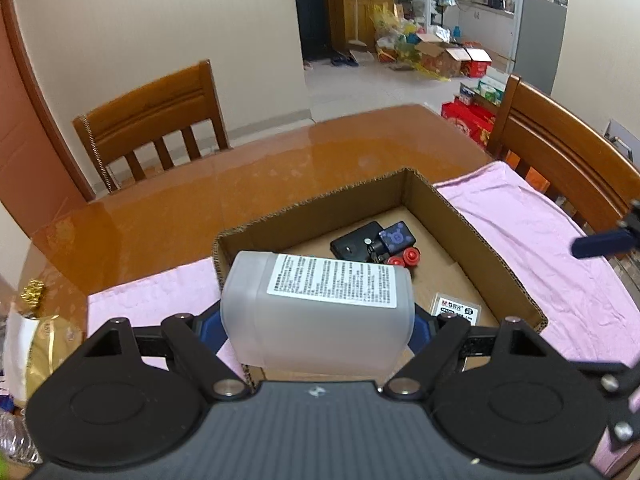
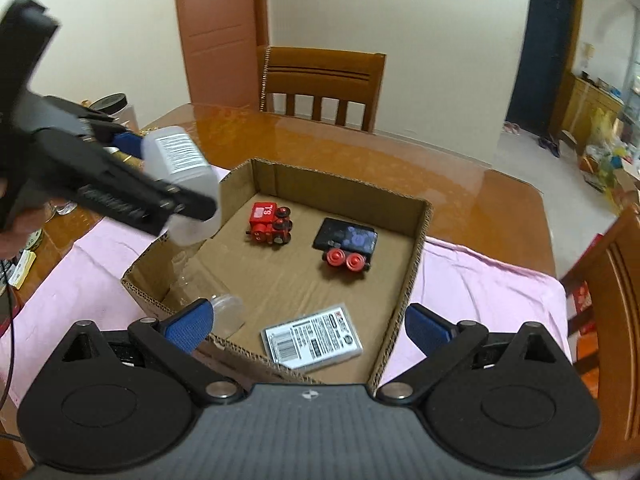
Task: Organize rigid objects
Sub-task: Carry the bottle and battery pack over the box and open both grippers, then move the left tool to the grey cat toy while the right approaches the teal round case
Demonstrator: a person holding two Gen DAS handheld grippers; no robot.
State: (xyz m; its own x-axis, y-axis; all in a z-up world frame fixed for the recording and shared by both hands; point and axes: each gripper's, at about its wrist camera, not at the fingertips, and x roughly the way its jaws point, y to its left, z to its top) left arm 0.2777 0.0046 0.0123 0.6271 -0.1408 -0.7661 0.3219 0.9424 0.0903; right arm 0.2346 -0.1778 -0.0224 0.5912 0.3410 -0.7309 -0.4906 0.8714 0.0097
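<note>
Left claw grips white bottle over box left rim. Right claw spread wide, empty, above box near edge. In box: red train, black train, card pack, clear jar. Box on pink cloth, counter.

I see the cardboard box sitting on a towel spread over the table. In the box, seen from my right wrist, a toy train stands at the far left, a second toy train lies overturned to its right against a card case, a labelled plastic case lies near the front wall, and a clear jar lies at the near left corner. My left gripper holds a plastic bottle over the box's left wall. A chair stands behind the table.
</note>
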